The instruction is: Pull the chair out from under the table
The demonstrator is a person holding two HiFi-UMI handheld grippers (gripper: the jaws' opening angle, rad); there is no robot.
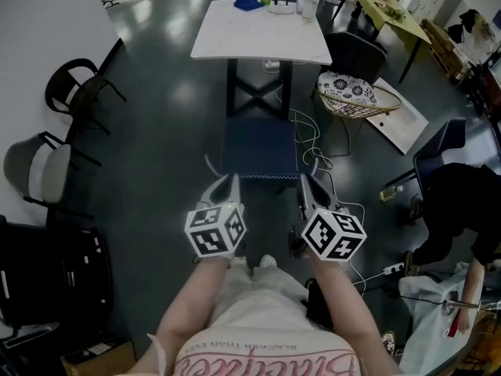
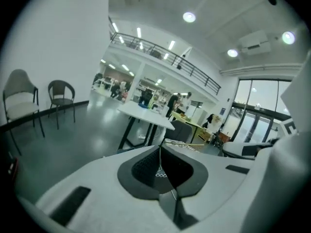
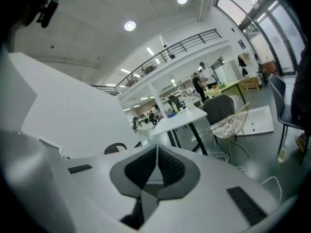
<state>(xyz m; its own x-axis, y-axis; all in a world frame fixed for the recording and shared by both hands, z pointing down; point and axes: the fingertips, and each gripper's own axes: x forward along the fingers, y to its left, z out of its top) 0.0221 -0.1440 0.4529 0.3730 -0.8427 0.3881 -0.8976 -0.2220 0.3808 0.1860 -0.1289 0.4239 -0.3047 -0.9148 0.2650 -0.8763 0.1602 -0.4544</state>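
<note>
Chair [image 1: 258, 149], blue seat, stands on the floor just in front of the table [image 1: 262, 30], looks mostly clear of the top, far edge near the cross base. Left gripper [image 1: 228, 185] and right gripper [image 1: 307, 186] hover by its near edge, both jaws shut on nothing. If more pull is wanted: open, grip both near corners, draw straight back evenly, and mind the white cable [image 1: 315, 143] to the right. Head view alone shows the seat and layout. The gripper views confirm the pads meet empty and show the table side-on.
</note>
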